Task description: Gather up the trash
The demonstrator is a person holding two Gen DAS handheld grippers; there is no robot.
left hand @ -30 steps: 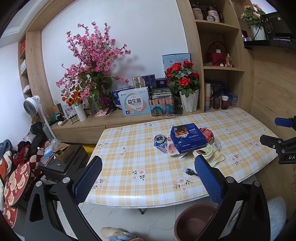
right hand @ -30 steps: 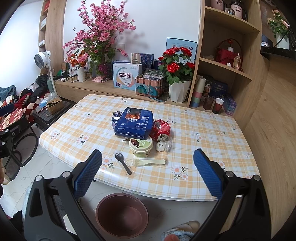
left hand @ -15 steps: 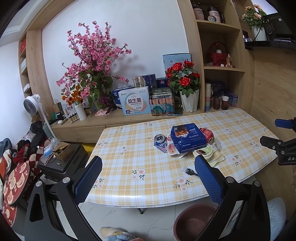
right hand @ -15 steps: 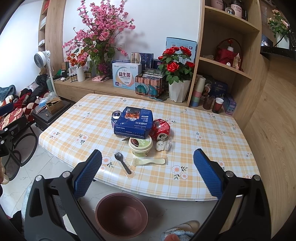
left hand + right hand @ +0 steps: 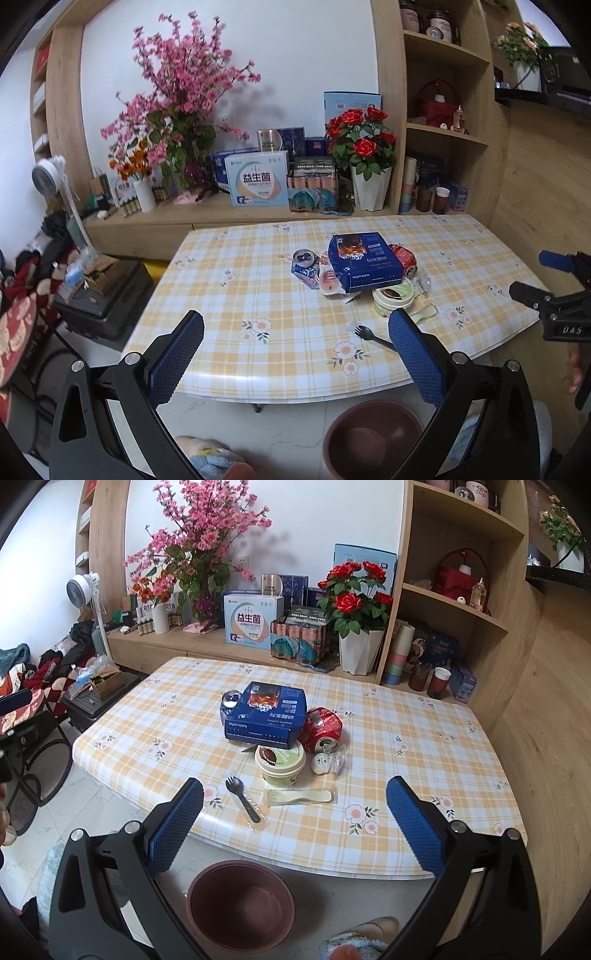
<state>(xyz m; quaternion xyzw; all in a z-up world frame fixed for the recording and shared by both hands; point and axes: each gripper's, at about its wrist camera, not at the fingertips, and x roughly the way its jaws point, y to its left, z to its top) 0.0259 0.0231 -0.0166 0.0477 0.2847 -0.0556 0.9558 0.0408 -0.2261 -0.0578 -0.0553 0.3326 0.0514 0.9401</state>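
Two grippers in play, both ours, both wide apart and holding nothing. Left gripper [image 5: 295,347] hangs over the near edge of the surface with the yellow plaid flowered cloth [image 5: 236,291]; right gripper [image 5: 294,812] hangs over the same near edge, further right.

Trash sits clustered mid-surface:
- dark blue flat cardboard coffee box [image 5: 266,713], resting on top of other litter
- crushed red drink can [image 5: 322,727], touching the box's right side
- crushed blue drink can [image 5: 305,265], at the box's left, partly under it
- pale green round dessert cup with printed lid [image 5: 280,764], just near of the box
- small white ball-shaped item in clear wrap [image 5: 325,763], right of the cup; we cannot tell what it is
- black plastic fork in clear wrap [image 5: 243,803], near-left of the cup
- cream plastic spoon in clear sleeve [image 5: 299,796], near of the cup, lying left-right

Round brown plastic bin [image 5: 241,904] stands on the white tile floor below the surface's near edge, between our gripper fingers in the right wrist view. We see no trash inside it.
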